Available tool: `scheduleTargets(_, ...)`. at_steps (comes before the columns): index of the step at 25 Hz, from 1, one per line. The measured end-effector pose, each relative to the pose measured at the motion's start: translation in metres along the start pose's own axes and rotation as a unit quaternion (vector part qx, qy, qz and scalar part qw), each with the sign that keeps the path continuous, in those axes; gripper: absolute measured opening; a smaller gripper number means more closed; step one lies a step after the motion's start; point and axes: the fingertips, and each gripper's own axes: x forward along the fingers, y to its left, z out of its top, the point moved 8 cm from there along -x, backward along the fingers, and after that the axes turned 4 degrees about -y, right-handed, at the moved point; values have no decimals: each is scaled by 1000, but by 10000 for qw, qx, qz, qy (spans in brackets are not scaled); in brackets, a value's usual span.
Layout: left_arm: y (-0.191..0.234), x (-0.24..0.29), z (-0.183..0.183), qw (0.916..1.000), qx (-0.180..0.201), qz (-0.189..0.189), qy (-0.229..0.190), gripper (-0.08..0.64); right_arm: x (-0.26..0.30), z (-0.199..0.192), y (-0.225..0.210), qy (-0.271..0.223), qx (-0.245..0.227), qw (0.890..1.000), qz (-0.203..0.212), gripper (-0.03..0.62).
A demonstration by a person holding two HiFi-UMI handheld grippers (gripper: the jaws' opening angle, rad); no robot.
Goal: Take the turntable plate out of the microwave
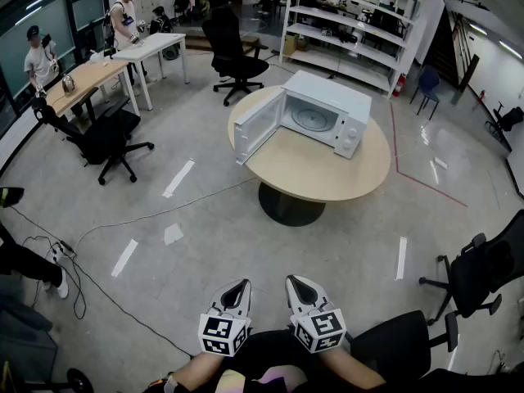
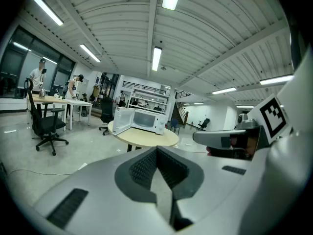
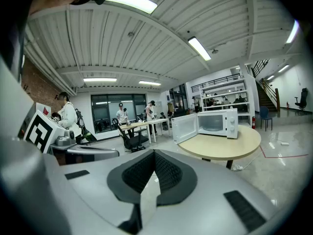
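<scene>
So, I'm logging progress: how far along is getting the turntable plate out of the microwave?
Done: the white microwave on the round wooden table has its door open. In hand: nothing; the left gripper and right gripper are shut, empty, well short of the table. Left: the round glass turntable plate is inside.

The microwave [image 1: 327, 97] is white, the table [image 1: 327, 174] tan, the office chairs [image 1: 236, 56] black.

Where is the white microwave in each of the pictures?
Head view: the microwave sits top middle, with its door open.
Left gripper view: small and far off, just left of the middle.
Right gripper view: right of the middle.
Shared landmark: the round table under it, seen in every view.
</scene>
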Motion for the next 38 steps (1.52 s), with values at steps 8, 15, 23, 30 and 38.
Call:
scheduleTargets(8, 48, -28, 3, 9999, -114, 2, -67, 44, 28, -3, 49, 56, -52, 10000, -18, 15)
scheduleTargets(15, 61, -11, 3, 9998, -182, -81, -6, 44, 44, -3, 43, 130, -64, 9998, -143, 15)
scheduleTargets(23, 77, 39, 15, 9997, -91, 153, 143, 44, 92, 3, 1, 194, 108, 9998, -2, 15)
scheduleTargets(30, 77, 122, 33, 9990, 72, 372, 251, 44, 147, 23, -72, 78, 206, 9994, 261, 15)
scheduleTargets(38, 58, 219, 59, 9979, 417, 349, 359, 44, 176, 39, -167, -159, 355, 9992, 131, 15)
